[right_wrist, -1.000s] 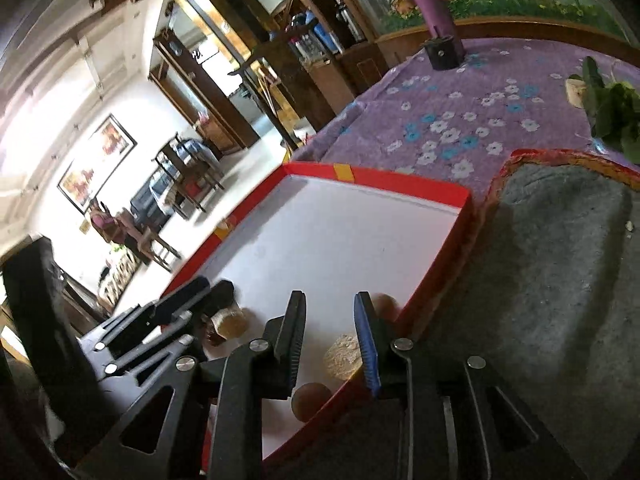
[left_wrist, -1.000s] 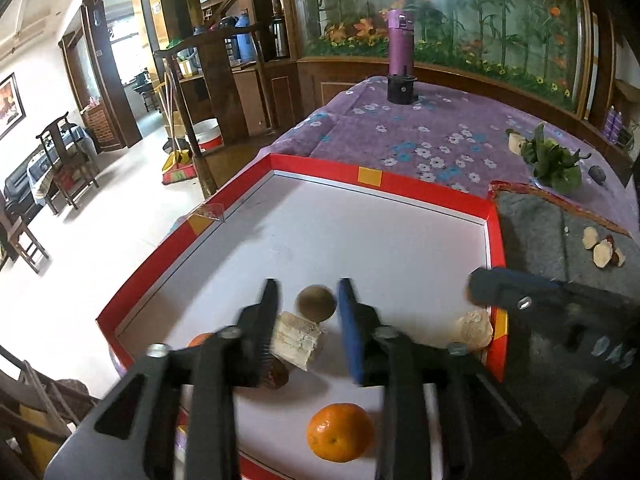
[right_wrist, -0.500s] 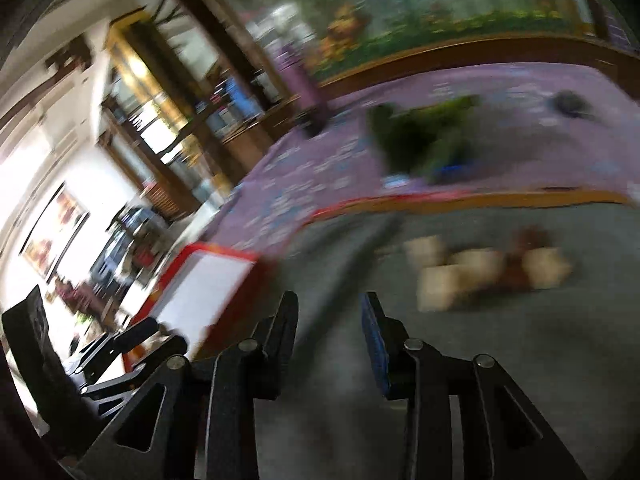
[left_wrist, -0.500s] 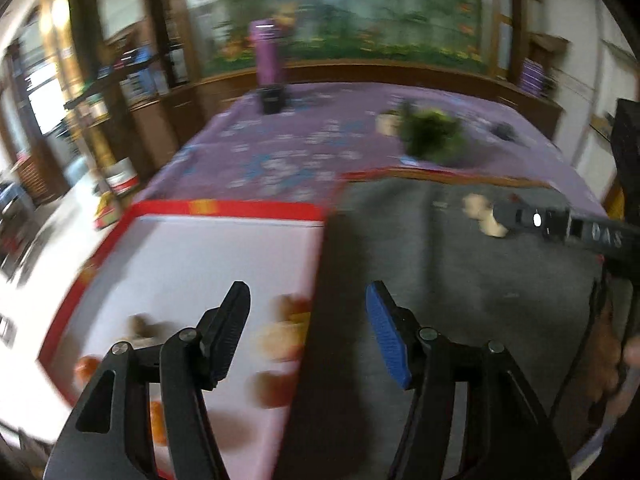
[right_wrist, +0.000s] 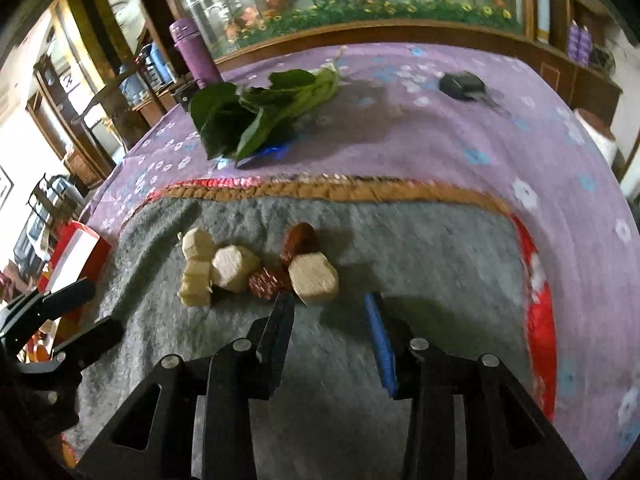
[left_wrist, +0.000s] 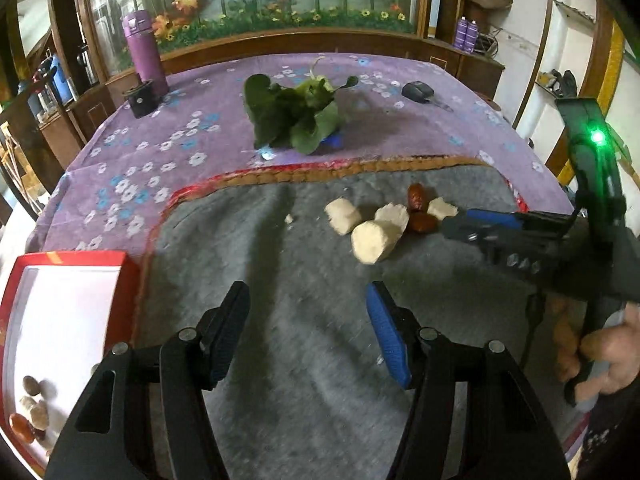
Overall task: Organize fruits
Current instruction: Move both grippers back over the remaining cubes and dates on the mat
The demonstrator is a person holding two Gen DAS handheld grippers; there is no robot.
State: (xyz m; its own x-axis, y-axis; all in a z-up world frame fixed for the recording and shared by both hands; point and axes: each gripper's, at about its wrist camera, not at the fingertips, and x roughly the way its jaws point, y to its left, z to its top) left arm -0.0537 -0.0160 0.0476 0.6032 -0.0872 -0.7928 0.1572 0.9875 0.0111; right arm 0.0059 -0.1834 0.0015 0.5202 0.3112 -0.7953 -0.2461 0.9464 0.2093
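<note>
Pale sugarcane chunks and red-brown dates lie together on a grey mat. My left gripper is open and empty over the mat, short of the pile. My right gripper is open and empty, its tips just in front of the nearest chunk; it also shows in the left wrist view. A red-rimmed white tray at the left holds several fruits.
Leafy greens, a purple bottle, a small black holder and a black key fob lie on the purple flowered tablecloth behind the mat. Wooden cabinets stand beyond.
Both grippers swung right, from over the tray to over the grey mat. The left let go of a sugarcane piece in the tray. Both jaws have opened wider.
</note>
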